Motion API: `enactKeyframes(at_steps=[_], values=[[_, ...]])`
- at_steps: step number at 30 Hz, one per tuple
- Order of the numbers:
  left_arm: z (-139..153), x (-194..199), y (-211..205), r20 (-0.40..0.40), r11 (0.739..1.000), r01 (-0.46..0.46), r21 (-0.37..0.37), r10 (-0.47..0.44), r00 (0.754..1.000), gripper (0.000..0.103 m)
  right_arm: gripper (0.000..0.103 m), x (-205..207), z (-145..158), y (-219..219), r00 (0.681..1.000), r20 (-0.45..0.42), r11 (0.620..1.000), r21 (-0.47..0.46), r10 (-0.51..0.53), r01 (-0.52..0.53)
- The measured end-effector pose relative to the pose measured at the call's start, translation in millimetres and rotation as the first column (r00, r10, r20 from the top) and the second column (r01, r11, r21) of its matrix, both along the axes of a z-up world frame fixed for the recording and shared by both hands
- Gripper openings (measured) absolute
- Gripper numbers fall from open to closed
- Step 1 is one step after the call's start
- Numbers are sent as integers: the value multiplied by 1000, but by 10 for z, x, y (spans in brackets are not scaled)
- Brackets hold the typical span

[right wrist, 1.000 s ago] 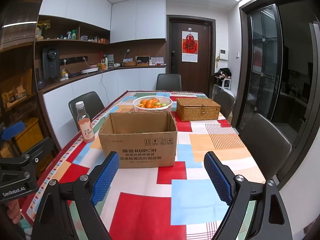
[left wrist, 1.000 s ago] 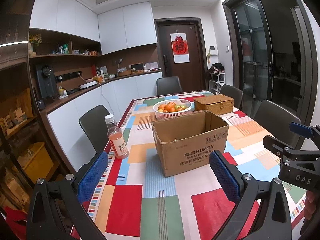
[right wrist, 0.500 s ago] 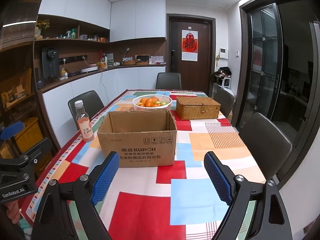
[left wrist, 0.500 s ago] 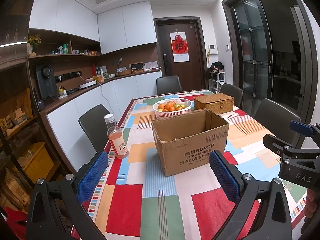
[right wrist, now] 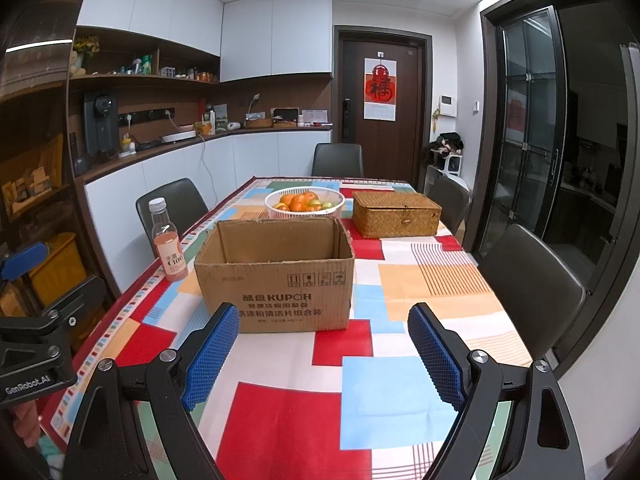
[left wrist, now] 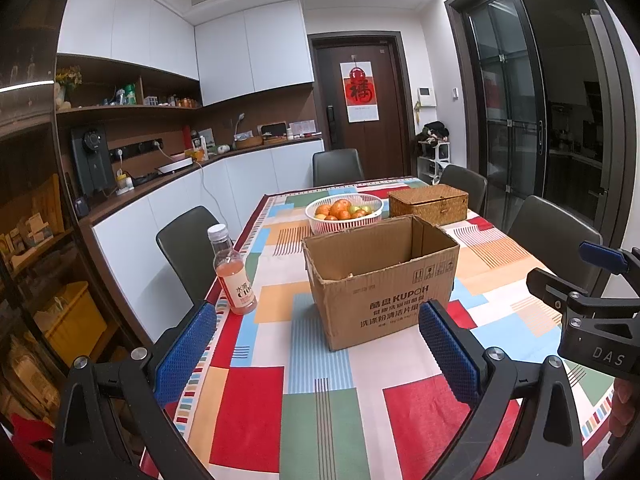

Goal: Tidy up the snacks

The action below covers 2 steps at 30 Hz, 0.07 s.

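Note:
An open cardboard box (left wrist: 380, 276) (right wrist: 276, 274) stands in the middle of the table with the coloured patchwork cloth (left wrist: 304, 360) (right wrist: 360, 380). A bottle of pink drink (left wrist: 234, 272) (right wrist: 168, 242) stands upright to its left near the table edge. Behind the box are a white basket of fruit (left wrist: 344, 212) (right wrist: 304, 203) and a shut wicker box (left wrist: 428, 204) (right wrist: 396, 214). My left gripper (left wrist: 316, 344) is open and empty, short of the box. My right gripper (right wrist: 324, 352) is open and empty, just short of the box's front. What lies inside the box is hidden.
Dark chairs stand round the table: one at the left (left wrist: 184, 248), one at the far end (right wrist: 338, 158), two at the right (right wrist: 532, 280). A counter with white cabinets (left wrist: 180, 200) runs along the left wall. Glass doors (right wrist: 532, 140) are at the right.
Both grippers have crept slightly closer to the box. Nothing on the table has moved.

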<state>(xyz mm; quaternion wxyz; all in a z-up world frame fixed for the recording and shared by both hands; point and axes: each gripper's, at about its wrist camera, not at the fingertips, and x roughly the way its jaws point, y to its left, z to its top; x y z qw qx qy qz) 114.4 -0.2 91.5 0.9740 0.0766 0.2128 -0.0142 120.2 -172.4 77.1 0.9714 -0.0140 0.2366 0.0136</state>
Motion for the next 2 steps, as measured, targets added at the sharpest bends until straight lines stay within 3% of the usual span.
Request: enactKeyframes(at_steps=[2], values=[[0,0,1,0,1000,-1,-1,1,1000,103,87,1,-5,0,1000,-1,1000,-1,0,0]])
